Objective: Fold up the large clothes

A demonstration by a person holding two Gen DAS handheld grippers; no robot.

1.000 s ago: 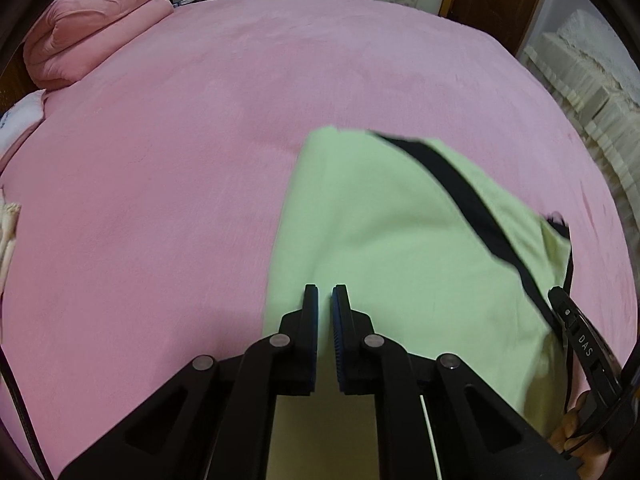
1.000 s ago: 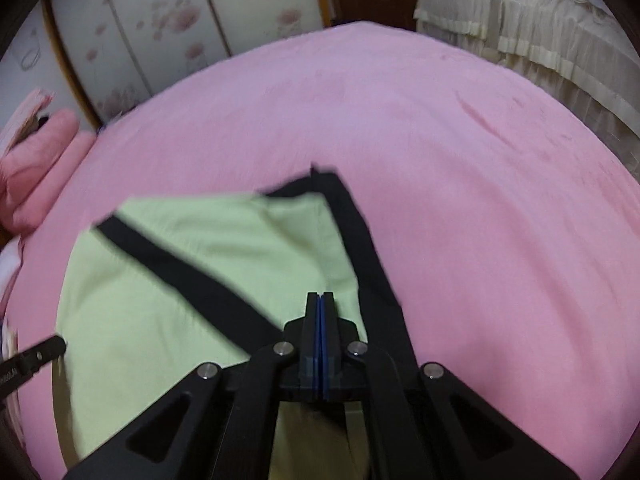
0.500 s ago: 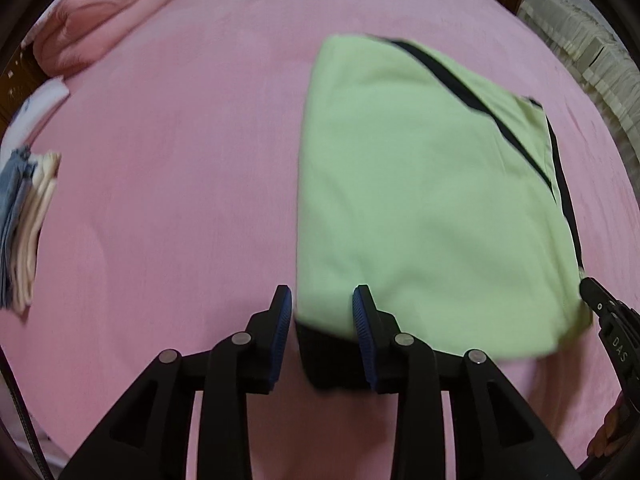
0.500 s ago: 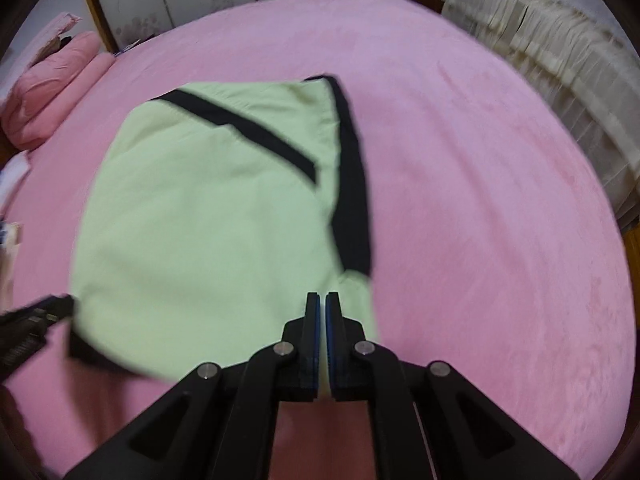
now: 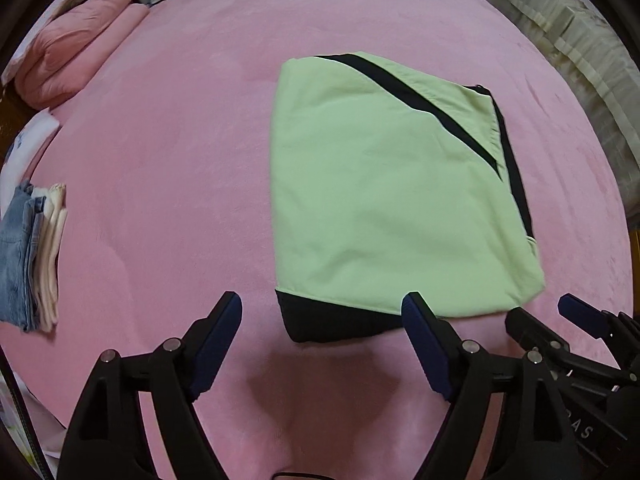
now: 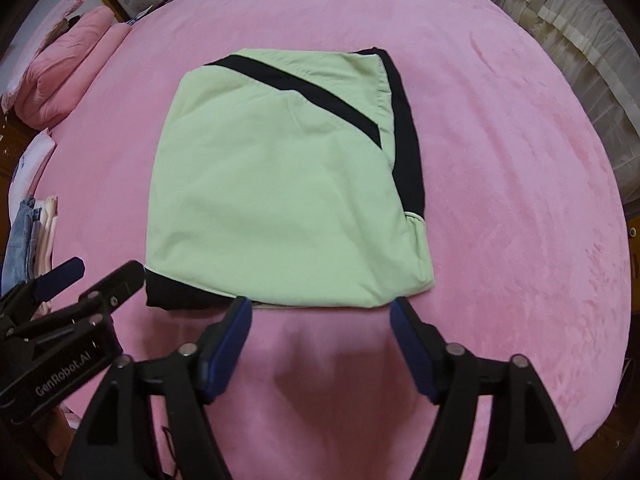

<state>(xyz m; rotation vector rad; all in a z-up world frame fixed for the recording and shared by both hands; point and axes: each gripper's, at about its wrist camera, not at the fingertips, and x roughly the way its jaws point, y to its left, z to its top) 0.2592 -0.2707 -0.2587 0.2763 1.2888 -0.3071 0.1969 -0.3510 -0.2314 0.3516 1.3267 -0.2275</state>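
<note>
The folded light-green garment (image 5: 384, 200) with black bands lies flat in the middle of the pink bedspread (image 5: 168, 160). My left gripper (image 5: 322, 312) and right gripper (image 6: 320, 314) hang just short of its near edge, jaws opening, nothing between them. A stack of folded clothes (image 5: 32, 256) sits far left of the garment, pink bedding (image 5: 76, 40) beyond.

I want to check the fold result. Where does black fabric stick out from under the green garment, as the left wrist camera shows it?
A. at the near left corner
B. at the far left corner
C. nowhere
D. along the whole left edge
A: the black fabric shows below the near left corner of the green garment.
</note>
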